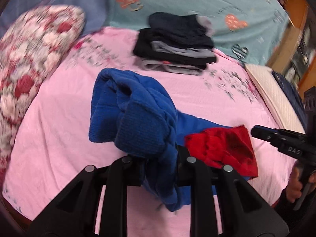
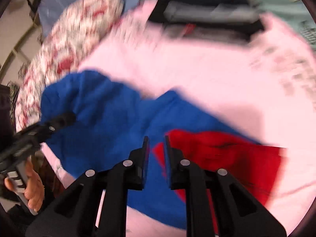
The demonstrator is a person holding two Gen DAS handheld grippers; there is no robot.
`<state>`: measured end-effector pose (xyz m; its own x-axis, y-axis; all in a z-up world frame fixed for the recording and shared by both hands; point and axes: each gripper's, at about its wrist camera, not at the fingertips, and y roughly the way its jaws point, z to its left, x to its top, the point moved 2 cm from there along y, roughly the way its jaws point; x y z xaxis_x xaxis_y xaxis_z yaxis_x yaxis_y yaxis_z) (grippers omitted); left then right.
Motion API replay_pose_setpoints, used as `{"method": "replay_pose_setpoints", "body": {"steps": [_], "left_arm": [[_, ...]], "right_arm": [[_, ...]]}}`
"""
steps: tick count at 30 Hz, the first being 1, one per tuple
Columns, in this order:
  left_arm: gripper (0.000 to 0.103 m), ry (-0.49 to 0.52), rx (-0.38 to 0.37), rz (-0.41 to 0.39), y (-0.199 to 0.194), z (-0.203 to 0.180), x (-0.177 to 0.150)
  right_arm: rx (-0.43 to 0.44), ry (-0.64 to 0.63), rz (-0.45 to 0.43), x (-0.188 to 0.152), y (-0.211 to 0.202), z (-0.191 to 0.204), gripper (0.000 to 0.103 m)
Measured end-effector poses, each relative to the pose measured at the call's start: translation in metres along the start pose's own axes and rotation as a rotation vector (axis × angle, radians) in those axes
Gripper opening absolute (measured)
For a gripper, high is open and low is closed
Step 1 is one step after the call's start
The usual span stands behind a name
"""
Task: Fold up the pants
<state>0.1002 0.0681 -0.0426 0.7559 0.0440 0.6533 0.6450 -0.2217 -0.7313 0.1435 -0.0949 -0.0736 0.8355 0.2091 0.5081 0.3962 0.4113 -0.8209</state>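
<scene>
Blue knit pants [image 1: 138, 116] with a red waistband [image 1: 223, 148] lie on the pink bed sheet [image 1: 59, 122]. My left gripper [image 1: 160, 158] is shut on a bunch of the blue fabric and holds it lifted off the sheet. In the blurred right wrist view the blue pants [image 2: 110, 118] and red waistband [image 2: 227, 154] lie below my right gripper [image 2: 157, 140], whose fingers stand slightly apart with nothing between them. The right gripper also shows at the right edge of the left wrist view [image 1: 256, 131]. The left gripper shows at the left of the right wrist view [image 2: 67, 118].
A stack of folded dark and grey clothes [image 1: 175, 43] sits at the far side of the pink sheet. A red-and-white floral pillow [image 1: 33, 59] lies at the left. A teal heart-print sheet [image 1: 197, 2] lies behind. A cream cushion [image 1: 276, 98] is at the right.
</scene>
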Motion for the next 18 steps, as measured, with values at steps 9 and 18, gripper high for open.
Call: {"method": "replay_pose_setpoints", "body": {"steps": [9,18], "left_arm": [[0.019,0.367,-0.112,0.173,0.069,-0.173,-0.026],[0.082,0.376,-0.294,0.319,0.095,-0.199,-0.044]], "right_arm": [[-0.093,0.31,-0.135,-0.121,-0.099,-0.13,0.018],[-0.097,0.481,-0.108,-0.194,-0.11,-0.188,0.018]]}}
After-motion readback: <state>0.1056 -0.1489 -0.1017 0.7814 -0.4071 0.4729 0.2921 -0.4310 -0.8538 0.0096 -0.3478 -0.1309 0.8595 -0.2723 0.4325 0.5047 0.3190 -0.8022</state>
